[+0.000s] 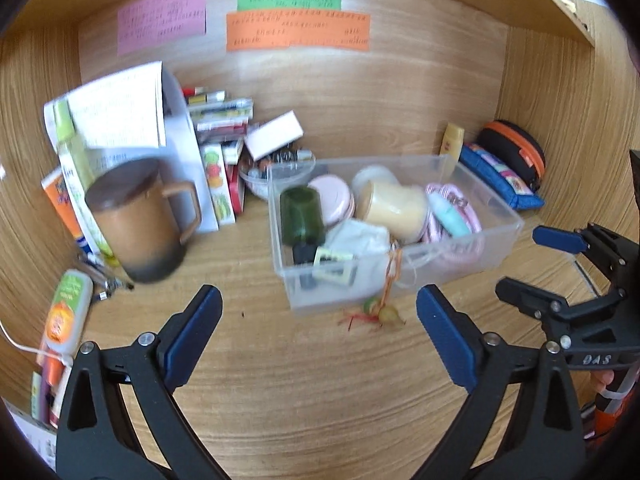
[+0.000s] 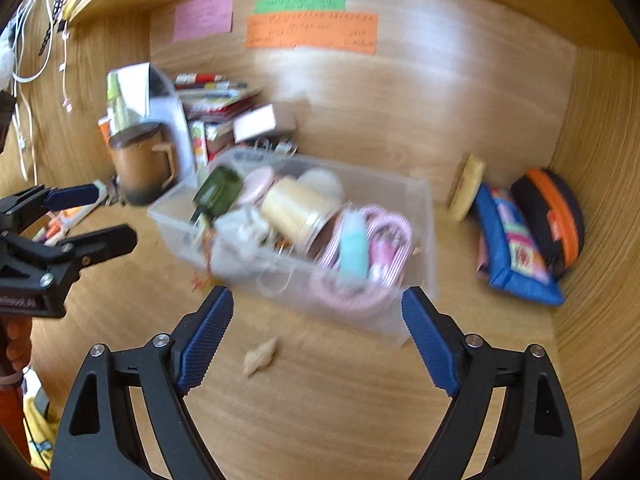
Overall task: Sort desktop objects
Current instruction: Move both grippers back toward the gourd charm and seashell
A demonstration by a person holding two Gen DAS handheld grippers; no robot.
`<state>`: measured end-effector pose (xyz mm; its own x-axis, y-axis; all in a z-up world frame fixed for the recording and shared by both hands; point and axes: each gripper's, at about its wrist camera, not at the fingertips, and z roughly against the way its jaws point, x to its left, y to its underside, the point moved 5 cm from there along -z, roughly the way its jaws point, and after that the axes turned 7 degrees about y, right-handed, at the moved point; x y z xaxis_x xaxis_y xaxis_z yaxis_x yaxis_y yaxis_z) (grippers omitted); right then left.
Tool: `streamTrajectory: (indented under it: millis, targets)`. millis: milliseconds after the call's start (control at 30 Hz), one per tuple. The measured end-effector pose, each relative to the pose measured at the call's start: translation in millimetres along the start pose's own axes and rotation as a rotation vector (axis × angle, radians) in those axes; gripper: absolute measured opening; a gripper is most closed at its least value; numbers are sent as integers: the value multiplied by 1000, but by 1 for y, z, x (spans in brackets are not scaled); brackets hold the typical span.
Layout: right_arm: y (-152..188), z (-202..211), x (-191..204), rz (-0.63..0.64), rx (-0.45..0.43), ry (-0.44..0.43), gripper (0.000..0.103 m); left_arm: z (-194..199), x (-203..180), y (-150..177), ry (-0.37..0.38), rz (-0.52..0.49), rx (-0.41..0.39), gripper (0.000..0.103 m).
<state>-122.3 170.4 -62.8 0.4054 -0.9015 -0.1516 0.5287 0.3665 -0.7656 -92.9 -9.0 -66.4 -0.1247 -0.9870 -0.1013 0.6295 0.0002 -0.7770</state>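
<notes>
Clear bin [image 1: 400, 276] sits mid bench [image 1: 280, 380], packed w/ green bottle [image 1: 302, 216], cream jar [image 1: 394, 208], pink cable [image 2: 384, 248]. Brown mug [image 1: 140, 224] and box stack [image 1: 224, 120] at left; blue pouch [image 2: 516, 252], black-orange case [image 2: 552, 216] at right. Left tongs [image 1: 320, 336] and right tongs [image 2: 316, 332] both wide open, empty, near of bin. Only right view shows small shell [image 2: 260, 356]; only left shows beaded charm [image 1: 380, 312]. Wood alcove, coloured notes [image 1: 298, 32] on far wall.
</notes>
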Motion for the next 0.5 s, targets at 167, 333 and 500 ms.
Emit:
streamTrajectory:
  millis: [167,333,500]
  targets:
    - [26,-11,13,30,67,-7,84,-16,6,16,24,32,58,99]
    - [43,-29,24,52,140,-32,84,-31,3,27,43,28,98,99]
    - [49,-41,33,59,193,-77,81,-42,-2,33,62,17,132,99]
